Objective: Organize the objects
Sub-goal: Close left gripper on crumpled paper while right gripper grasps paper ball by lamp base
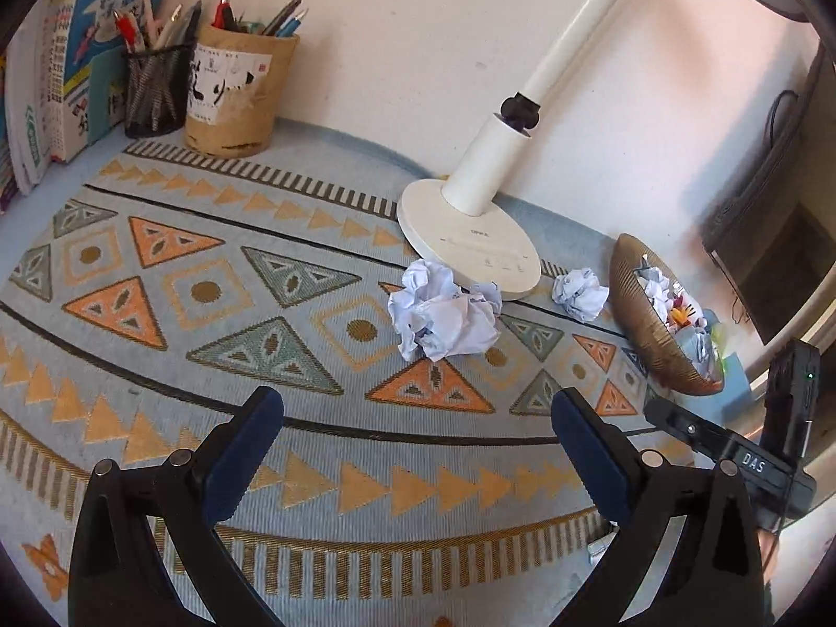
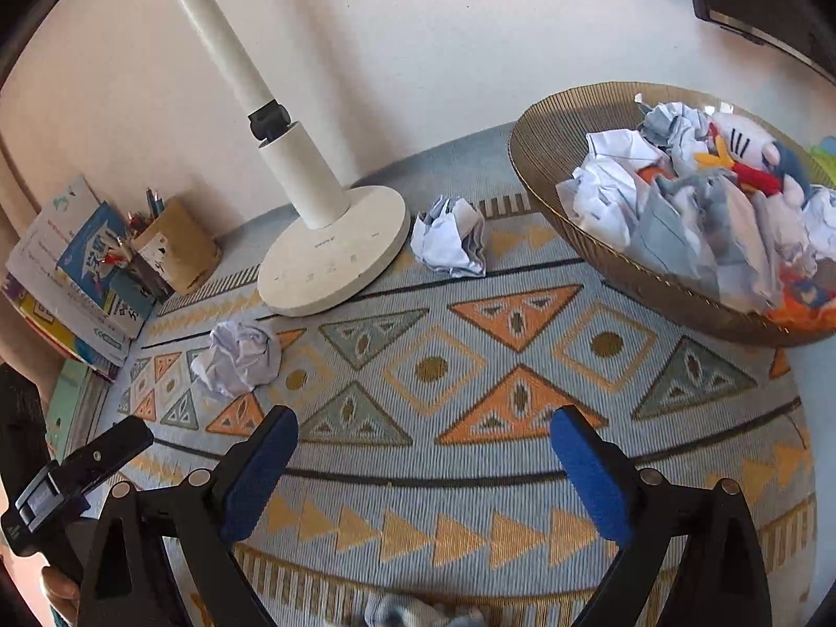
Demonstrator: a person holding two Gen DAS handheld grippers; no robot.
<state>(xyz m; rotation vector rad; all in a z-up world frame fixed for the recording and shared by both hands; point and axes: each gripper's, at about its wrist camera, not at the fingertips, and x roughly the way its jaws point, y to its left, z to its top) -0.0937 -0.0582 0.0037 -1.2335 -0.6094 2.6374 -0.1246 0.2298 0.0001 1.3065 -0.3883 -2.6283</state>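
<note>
Ahead and right of the right gripper (image 2: 423, 449), whose jaws stand wide and empty, a ribbed bronze bowl (image 2: 554, 157) holds crumpled paper and a plush toy. The left gripper (image 1: 418, 433), jaws also wide and empty, faces a crumpled white paper ball (image 1: 444, 318) just ahead. A smaller crumpled paper ball (image 1: 580, 292) lies beyond, right, beside the bowl. Open patterned worktop cloth (image 1: 209, 313) spreads left of the jaws.

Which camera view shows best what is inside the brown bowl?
The right wrist view. There the brown bowl is near and seen from above, so the crumpled papers and a plush toy inside show clearly. In the left wrist view the bowl is small, at the edge, and its contents are mostly hidden.
</note>
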